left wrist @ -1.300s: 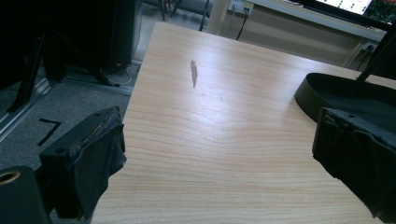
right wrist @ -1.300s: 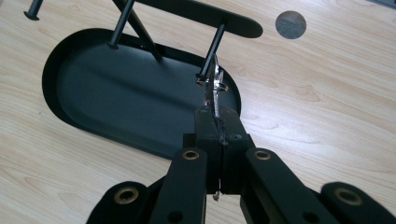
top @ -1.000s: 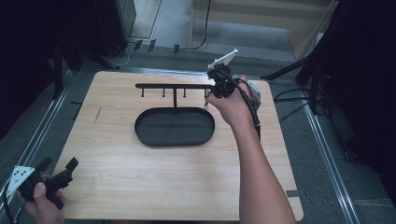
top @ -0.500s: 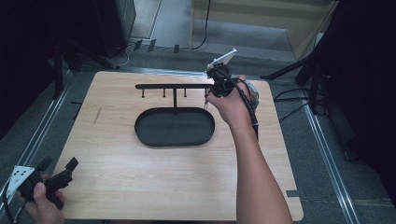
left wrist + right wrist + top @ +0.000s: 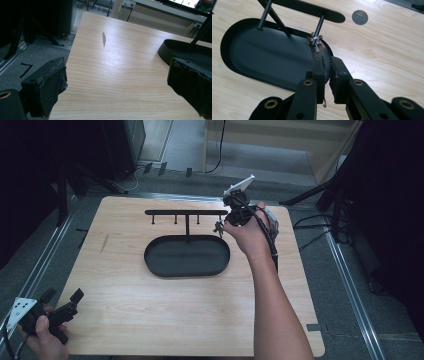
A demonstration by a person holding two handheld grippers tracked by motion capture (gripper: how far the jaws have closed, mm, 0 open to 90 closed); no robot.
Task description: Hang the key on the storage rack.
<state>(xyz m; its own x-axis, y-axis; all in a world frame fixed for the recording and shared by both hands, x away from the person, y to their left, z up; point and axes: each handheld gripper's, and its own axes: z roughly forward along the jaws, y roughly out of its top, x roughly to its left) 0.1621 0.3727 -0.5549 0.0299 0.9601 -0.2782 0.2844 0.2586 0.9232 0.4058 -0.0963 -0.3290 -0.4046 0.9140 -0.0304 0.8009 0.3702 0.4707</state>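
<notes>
Although the right tongs have barely moved, nearly closed on nothing, a key ring hangs just ahead on the rack's peg, apparently delivered; left tongs idle open.

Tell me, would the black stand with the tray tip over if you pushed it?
Probably not easily: the stand rises from a wide oval tray lying flat on the table. It looks like rigid metal, so it would likely slide. A push high on the bar might rock it.

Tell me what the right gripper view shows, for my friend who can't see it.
The right hand-held gripper, jaws nearly closed, points at a small metal ring hanging on a peg of a black stand, above its oval black tray on a wooden table.
</notes>
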